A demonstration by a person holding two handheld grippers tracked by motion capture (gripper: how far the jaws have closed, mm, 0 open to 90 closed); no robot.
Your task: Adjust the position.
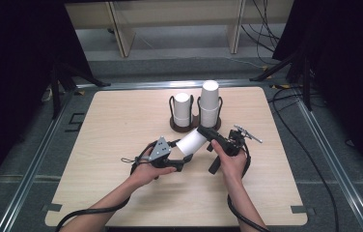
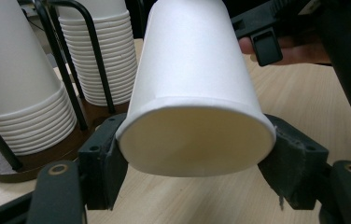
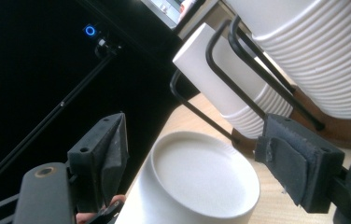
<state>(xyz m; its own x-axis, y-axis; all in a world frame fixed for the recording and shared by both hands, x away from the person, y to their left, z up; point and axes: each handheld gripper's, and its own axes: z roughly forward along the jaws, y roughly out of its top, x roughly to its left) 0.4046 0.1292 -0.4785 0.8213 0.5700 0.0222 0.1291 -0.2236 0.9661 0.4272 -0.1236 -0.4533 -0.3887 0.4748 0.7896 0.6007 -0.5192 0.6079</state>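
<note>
High view shows the table, pale wood and the biggest thing here. At its far middle stands the cup holder, a dark base with wire loops and two stacks of white paper cups. Just in front of the cup holder, one single paper cup lies on its side in the air, between the two grippers.

The left gripper has its fingers pressed on the cup's wide open rim, one on each side, so it holds the cup. The right gripper is at the cup's closed bottom, nearer the cup holder; its fingers stand open on both sides and do not touch.

I think the cup is very light, thin and easy to squash. Hold it softly near the rolled rim, where it is stiffest.
</note>
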